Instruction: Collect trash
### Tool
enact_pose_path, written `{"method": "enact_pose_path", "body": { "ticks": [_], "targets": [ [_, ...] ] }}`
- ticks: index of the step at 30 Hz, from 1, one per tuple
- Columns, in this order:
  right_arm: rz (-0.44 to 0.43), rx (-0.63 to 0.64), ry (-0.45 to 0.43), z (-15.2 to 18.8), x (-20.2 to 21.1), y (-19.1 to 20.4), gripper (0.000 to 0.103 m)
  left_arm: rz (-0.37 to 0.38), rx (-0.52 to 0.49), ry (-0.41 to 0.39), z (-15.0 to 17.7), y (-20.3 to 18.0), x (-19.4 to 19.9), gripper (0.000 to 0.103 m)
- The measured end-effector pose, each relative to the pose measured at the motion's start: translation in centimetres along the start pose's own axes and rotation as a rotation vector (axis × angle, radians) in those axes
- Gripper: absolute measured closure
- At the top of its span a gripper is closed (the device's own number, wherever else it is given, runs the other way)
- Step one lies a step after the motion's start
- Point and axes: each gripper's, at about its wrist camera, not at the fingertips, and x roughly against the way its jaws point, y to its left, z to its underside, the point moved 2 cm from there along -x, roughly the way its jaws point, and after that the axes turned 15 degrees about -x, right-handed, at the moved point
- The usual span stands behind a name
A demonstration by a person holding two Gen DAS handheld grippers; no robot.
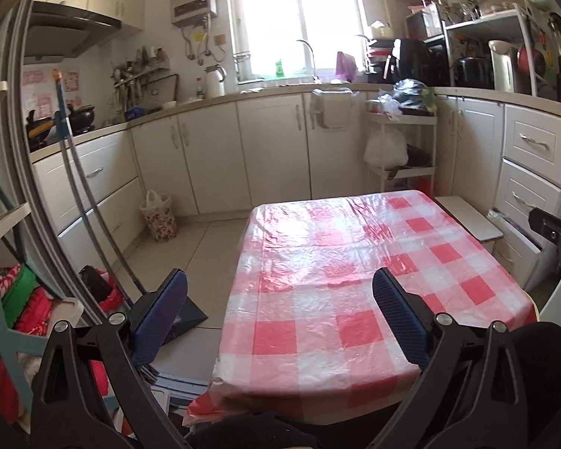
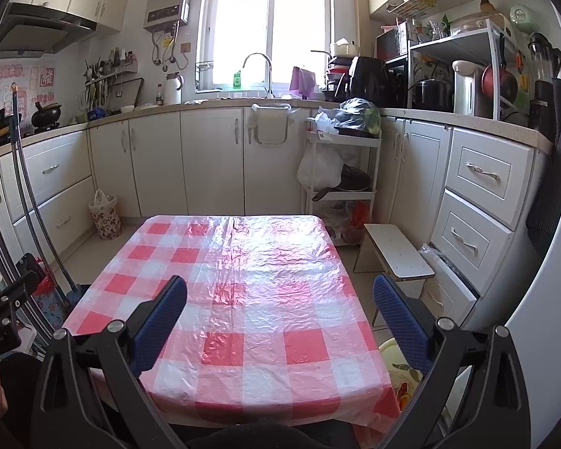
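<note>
Presently, findings are being recorded as follows.

Left claw (image 1: 279, 308): hovering with jaws spread wide, gripping nothing; its blue pads are framing the near part of the tabletop.

Right claw (image 2: 279, 316): likewise hanging wide open and empty, pointing across the same surface.

Tabletop (image 2: 243, 284): lying bare under a red-and-white checked plastic cover, crinkled and glossy; no loose item is showing on it in either view.

Trash: no piece is appearing on the cover. The likeliest candidates are sitting elsewhere: a small floral bin with a bag liner (image 2: 104, 215) standing on the floor by the left cabinets, and plastic bags (image 2: 325, 119) resting on the white trolley (image 2: 342, 142) beyond the far edge.

Handling judgement: bags of this sort are probably going to be light, soft and slippery, collapsing under the pads; pinching a gathered neck or the liner's loop handles is looking safer than squeezing the body.

Risk: thin film is liable to tear or slide out; contents are remaining unseen, so weight is staying uncertain.
</note>
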Motion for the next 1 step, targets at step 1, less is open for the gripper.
{"method": "enact_pose_path", "body": {
  "ticks": [1],
  "targets": [
    [0.001, -0.001, 0.001, -0.04, -0.03, -0.06, 0.007, 0.001, 0.004, -0.004, 0.15, 0.17, 0.09, 0.007]
  ]
}}
